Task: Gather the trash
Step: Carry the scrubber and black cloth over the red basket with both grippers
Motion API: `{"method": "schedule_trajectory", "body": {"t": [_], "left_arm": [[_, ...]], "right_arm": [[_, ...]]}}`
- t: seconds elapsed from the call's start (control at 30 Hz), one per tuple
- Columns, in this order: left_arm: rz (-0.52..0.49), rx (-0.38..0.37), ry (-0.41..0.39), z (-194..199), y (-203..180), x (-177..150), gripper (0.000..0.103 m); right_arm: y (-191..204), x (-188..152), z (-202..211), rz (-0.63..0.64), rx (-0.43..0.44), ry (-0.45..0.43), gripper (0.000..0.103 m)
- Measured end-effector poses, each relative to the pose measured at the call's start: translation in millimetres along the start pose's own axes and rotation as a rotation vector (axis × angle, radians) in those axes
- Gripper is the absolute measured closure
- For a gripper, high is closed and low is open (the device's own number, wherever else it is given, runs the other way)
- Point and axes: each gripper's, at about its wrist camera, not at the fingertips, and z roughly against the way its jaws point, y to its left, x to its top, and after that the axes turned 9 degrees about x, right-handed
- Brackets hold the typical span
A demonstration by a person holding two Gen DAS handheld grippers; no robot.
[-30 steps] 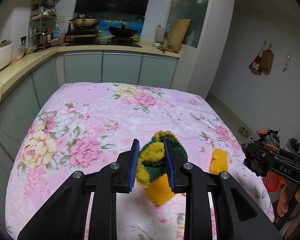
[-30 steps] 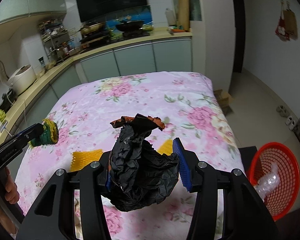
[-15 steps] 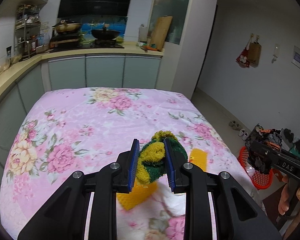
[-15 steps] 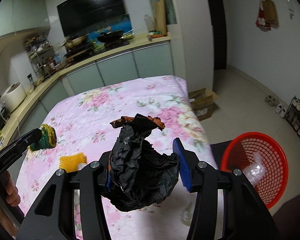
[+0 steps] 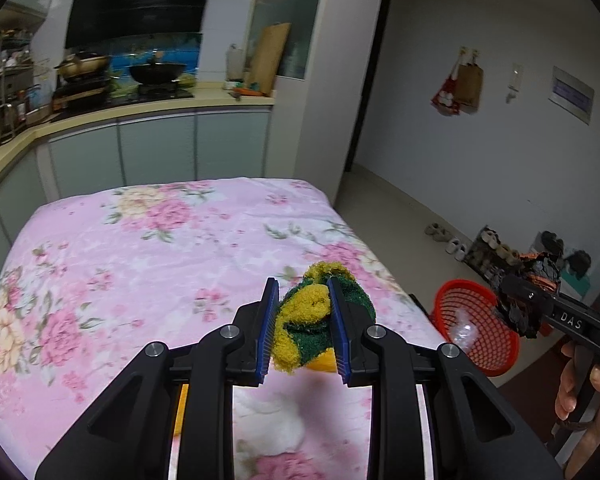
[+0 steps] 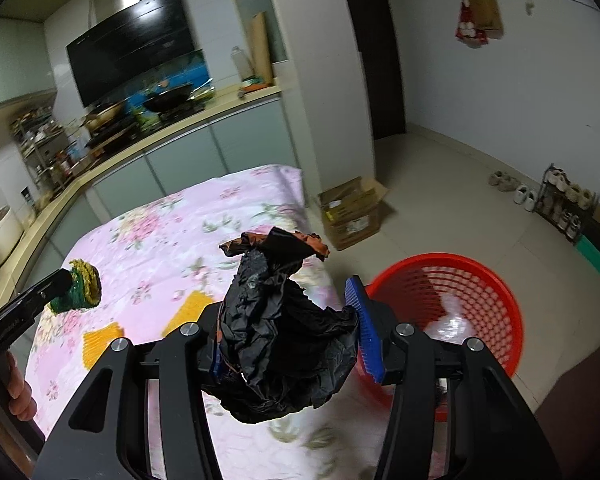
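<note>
A green-and-yellow scrubber (image 5: 320, 320) is clamped by the left gripper (image 5: 303, 330) near the table (image 5: 140, 264) edge; crumpled black plastic (image 6: 284, 336) is gripped by the right gripper (image 6: 290, 338) beside that edge, with a red basket (image 6: 496, 292) (on open floor) just beyond.

Left gripper (image 5: 303, 322) clamped, right gripper (image 6: 288, 334) gripping (both angled downward)

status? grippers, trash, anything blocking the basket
Left gripper shut on green-yellow scrubber. Right gripper shut on crumpled black bag. Red basket on floor beside table, path looks clear.
</note>
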Motion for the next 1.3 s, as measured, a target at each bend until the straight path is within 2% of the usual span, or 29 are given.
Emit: {"method": "schedule_trajectory", "body": {"t": [0.2,0.43,0.67,0.93,1.3], "left_arm": [[-0.038,-0.071,0.023,-13.0,-31.7,2.8,0.079],[-0.093,-0.178,0.058,-30.8,-86.7,11.6,0.079],[-0.162,-0.25,0.106,-54.7,-147.2,9.1,0.079],[-0.222,-0.273,0.174,-87.4,-199.0,-1.1,0.079],[-0.278,-0.27,0.289,-138.8,-248.3,-18.7,0.079]], "right_arm": [[-30.8,1.3,15.6,-0.042,-0.056,-0.024,0.054],[-64.3,1.9,32.9,-0.087,-0.136,-0.051,0.054],[-101.3,-1.2,42.0,-0.133,-0.213,-0.054,0.054],[-136.2,-8.5,36.2,-0.182,-0.272,-0.02,0.054],[-169.8,-14.3,19.3,-0.226,-0.29,0.041,0.053]]}}
